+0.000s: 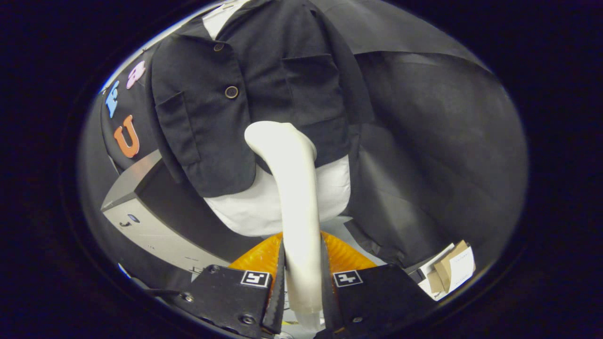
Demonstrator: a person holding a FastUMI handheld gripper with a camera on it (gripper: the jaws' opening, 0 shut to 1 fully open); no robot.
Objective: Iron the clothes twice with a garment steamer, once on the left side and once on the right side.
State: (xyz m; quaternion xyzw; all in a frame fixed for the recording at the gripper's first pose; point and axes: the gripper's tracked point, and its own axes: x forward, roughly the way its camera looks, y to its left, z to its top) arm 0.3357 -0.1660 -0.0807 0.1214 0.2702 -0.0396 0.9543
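The gripper (303,287) is pressed onto the white handle of the garment steamer (293,188), with one black finger on each side of it. The steamer rises straight ahead from between the fingers, and its curved head is laid against the lower front of a dark jacket (245,108), just right of the button line. The jacket is hung over a white shirt (254,212), whose hem is seen below the jacket's edge on both sides of the handle. An orange object (256,256) is seen just beyond the fingers, under the shirt. A grey cabinet (155,230) stands to the left, and some cardboard and paper (450,270) lie to the right.
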